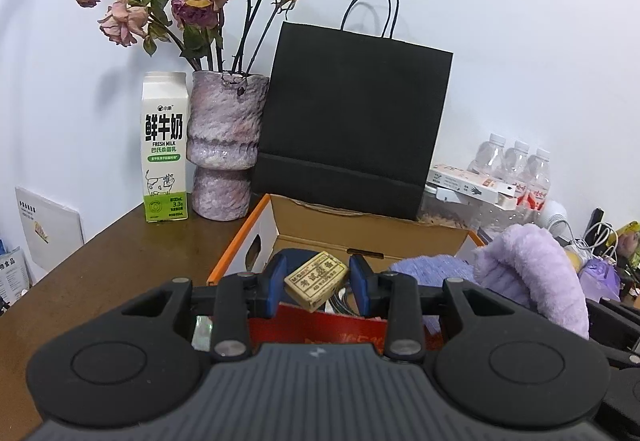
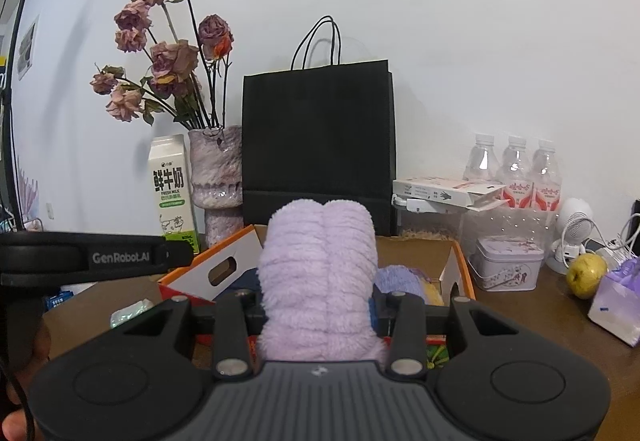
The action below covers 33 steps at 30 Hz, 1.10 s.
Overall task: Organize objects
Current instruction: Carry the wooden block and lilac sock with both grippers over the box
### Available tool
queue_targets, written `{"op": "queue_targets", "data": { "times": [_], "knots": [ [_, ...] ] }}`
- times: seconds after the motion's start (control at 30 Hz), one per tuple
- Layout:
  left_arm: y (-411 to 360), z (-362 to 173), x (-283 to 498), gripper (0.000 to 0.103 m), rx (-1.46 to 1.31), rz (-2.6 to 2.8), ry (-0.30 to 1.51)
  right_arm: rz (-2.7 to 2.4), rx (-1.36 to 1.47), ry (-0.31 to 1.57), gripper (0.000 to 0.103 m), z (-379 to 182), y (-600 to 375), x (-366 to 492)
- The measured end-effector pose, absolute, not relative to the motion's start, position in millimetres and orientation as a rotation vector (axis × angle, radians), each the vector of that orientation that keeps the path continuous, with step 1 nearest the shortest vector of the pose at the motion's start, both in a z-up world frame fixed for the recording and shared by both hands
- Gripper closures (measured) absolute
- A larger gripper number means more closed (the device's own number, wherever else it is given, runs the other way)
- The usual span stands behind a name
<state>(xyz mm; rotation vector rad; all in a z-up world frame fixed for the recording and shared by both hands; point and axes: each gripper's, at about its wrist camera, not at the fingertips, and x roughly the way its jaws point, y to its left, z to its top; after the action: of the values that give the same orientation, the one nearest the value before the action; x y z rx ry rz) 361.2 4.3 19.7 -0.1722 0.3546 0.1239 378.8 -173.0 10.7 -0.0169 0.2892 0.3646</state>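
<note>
An open cardboard box [image 1: 372, 229] with orange edges stands on the brown table; it also shows in the right wrist view [image 2: 416, 253]. My left gripper [image 1: 318, 283] hovers over the box, jaws apart, with a small tan box with printed label [image 1: 316, 279] lying between them without visible contact. My right gripper [image 2: 316, 305] is shut on a fluffy purple plush item [image 2: 318, 273], held above the box; the plush also shows in the left wrist view [image 1: 532, 273]. Another purple cloth [image 2: 396, 277] lies inside the box.
A black paper bag [image 1: 352, 129], a vase of dried roses [image 1: 226, 145] and a milk carton [image 1: 165, 149] stand behind the box. Water bottles [image 2: 516, 177], a white carton [image 2: 444, 195], a tin [image 2: 506, 261], a yellow-green fruit [image 2: 586, 275] and cables sit at the right.
</note>
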Motion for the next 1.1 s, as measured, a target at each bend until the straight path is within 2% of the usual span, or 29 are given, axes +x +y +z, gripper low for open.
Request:
{"op": "queue_targets", "data": {
  "times": [1.1],
  "knots": [
    [17,12,460,0.068,-0.096,0.139,0.337,0.392,-0.102,0.324,0.066,4,-129,480]
  ]
}}
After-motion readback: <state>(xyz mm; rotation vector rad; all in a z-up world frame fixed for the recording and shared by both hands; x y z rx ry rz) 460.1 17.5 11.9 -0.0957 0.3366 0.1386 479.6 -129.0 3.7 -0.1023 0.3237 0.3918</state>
